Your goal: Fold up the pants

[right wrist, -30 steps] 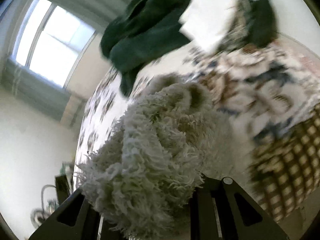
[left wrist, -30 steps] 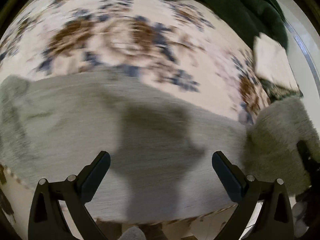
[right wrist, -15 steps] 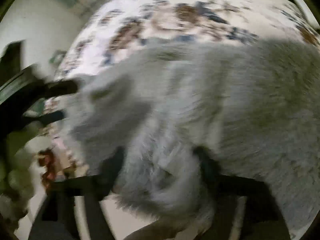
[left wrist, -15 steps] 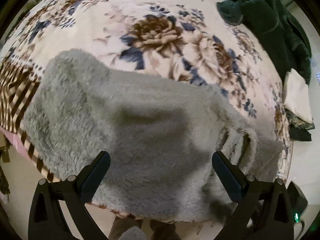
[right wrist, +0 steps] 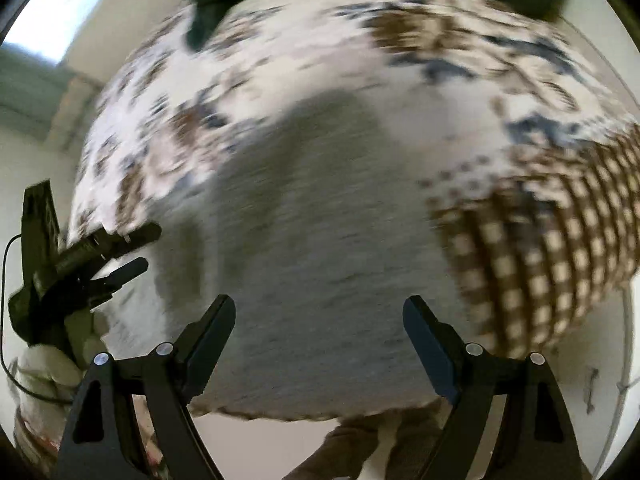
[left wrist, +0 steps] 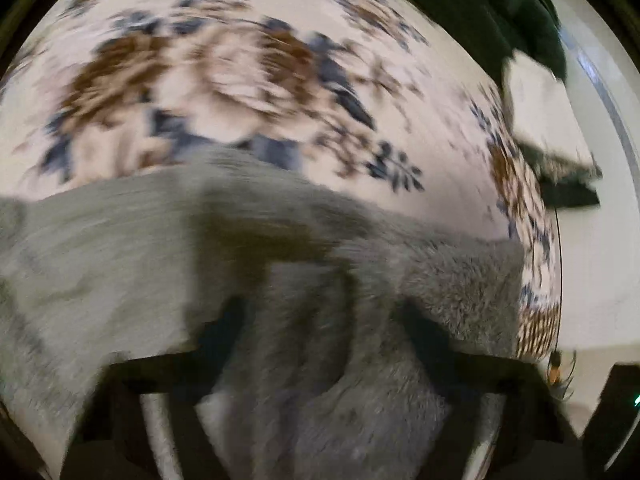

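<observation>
The grey fleece pants (left wrist: 120,248) lie across the near edge of a floral bedspread (left wrist: 224,60); they also show in the right wrist view (right wrist: 320,248). My left gripper (left wrist: 324,328) has its fingers spread wide, with a bunched fold of the pants (left wrist: 340,380) between them; the view is blurred. My right gripper (right wrist: 320,332) is open and empty just above the pants. The left gripper shows at the left of the right wrist view (right wrist: 116,252), at the pants' edge.
A dark green garment (left wrist: 472,4) and a folded pale cloth (left wrist: 536,100) lie at the bed's far side. The bedspread's brown checked border (right wrist: 552,248) hangs over the near edge. A window (right wrist: 60,12) is at the back left.
My right gripper has let go of the pants and stands open above them. My left gripper has moved into a fold of the pants. Both views are blurred by motion.
</observation>
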Available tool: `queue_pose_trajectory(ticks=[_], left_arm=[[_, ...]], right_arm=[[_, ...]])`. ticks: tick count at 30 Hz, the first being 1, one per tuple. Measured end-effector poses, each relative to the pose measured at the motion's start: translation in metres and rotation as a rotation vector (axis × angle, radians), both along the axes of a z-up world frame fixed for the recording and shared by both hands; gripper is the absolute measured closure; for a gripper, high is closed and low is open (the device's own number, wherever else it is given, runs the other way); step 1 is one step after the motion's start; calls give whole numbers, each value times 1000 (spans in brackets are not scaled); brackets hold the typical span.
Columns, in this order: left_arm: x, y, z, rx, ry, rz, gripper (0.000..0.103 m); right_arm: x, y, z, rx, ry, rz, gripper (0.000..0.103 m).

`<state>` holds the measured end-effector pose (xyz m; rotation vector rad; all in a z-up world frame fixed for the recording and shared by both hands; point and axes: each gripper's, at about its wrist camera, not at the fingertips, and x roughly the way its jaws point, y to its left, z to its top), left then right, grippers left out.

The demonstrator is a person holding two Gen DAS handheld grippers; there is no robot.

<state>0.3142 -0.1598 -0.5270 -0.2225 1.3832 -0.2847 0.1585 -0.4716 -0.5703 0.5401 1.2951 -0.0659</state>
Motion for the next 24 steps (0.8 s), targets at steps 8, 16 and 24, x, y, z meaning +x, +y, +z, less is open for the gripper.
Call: queue_pose_trajectory(ticks=[8,16,24], left_arm=[[-26,26,19,-79,-56,42,98],[-24,73,15,-88,-3,191,99],[-26,75,7,-232,90,252,74]], right_arm=[[-21,-28,-7,29,17,-98,15],[-36,-6,-18,133,71,-120,15],[-55,36,-60,547,168,-277,21]])
